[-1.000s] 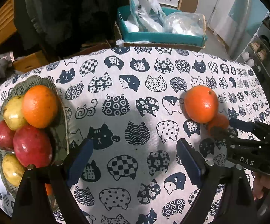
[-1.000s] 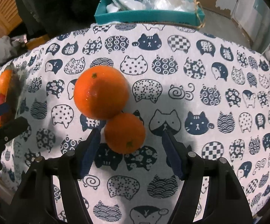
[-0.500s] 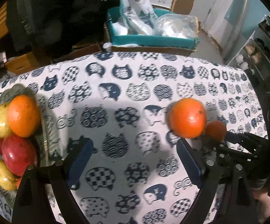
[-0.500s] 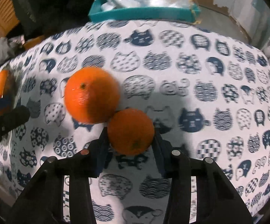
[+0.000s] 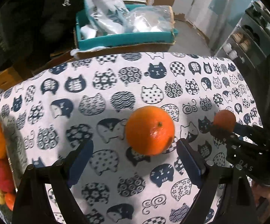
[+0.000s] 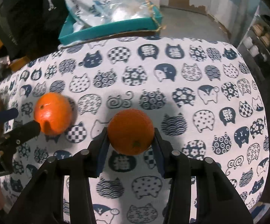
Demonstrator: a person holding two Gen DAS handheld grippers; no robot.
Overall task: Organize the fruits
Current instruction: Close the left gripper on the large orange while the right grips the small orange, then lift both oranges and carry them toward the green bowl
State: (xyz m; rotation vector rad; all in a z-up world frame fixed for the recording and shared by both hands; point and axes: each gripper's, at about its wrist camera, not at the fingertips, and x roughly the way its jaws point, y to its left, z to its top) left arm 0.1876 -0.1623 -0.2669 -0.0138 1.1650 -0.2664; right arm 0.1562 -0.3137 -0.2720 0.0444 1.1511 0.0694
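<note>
Centrally, in the right wrist view, the right gripper (image 6: pixel 131 140) pinches a small orange (image 6: pixel 130 131) between its blue pads, above the cat-print cloth of the table (image 6: pixel 191 78). A larger orange (image 6: pixel 53 113) lies on the cloth well to its left, just beside one finger of the left gripper (image 6: pixel 21 121). In the left wrist view, the left gripper (image 5: pixel 135 162) stands spread wide, its pads touching nothing; the larger orange (image 5: pixel 150 130) sits just ahead of the gap between the fingers, nearer the right-hand one. At that frame's left edge, a plate (image 5: pixel 18 149) carries further fruit: an orange, a red fruit and yellow ones. Beyond the table's far edge stands a teal box (image 5: pixel 123 37) filled with plastic bags.
</note>
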